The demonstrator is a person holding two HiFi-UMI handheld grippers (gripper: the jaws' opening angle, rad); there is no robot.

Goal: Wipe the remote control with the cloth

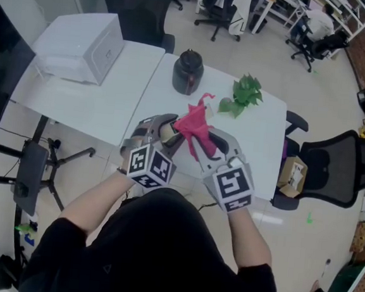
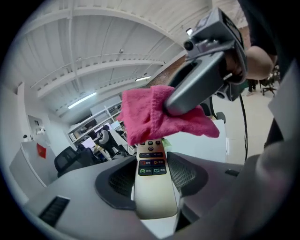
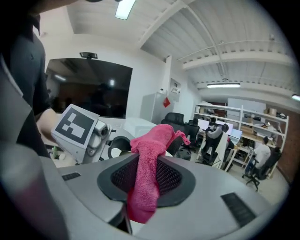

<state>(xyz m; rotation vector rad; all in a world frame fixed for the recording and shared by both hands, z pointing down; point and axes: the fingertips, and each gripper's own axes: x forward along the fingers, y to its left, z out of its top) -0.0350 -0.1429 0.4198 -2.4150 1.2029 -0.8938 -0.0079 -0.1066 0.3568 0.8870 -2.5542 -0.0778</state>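
A cream remote control (image 2: 152, 180) with coloured buttons sits lengthwise between the jaws of my left gripper (image 2: 151, 174), which is shut on it. In the head view the remote (image 1: 167, 132) shows only as a pale end beside the cloth. A pink cloth (image 3: 149, 168) hangs between the jaws of my right gripper (image 3: 146, 180), shut on it. Both grippers are held up above the table's near edge, left gripper (image 1: 163, 131) and right gripper (image 1: 207, 140) close together. The cloth (image 1: 196, 125) bunches over the far end of the remote (image 2: 161, 115).
On the white table (image 1: 117, 98) stand a black round pot (image 1: 188, 71), a green leafy sprig (image 1: 243, 95) and a white box (image 1: 83, 46) at the back left. A black office chair (image 1: 333, 168) stands right of the table, with a cardboard box (image 1: 292, 175) on the floor.
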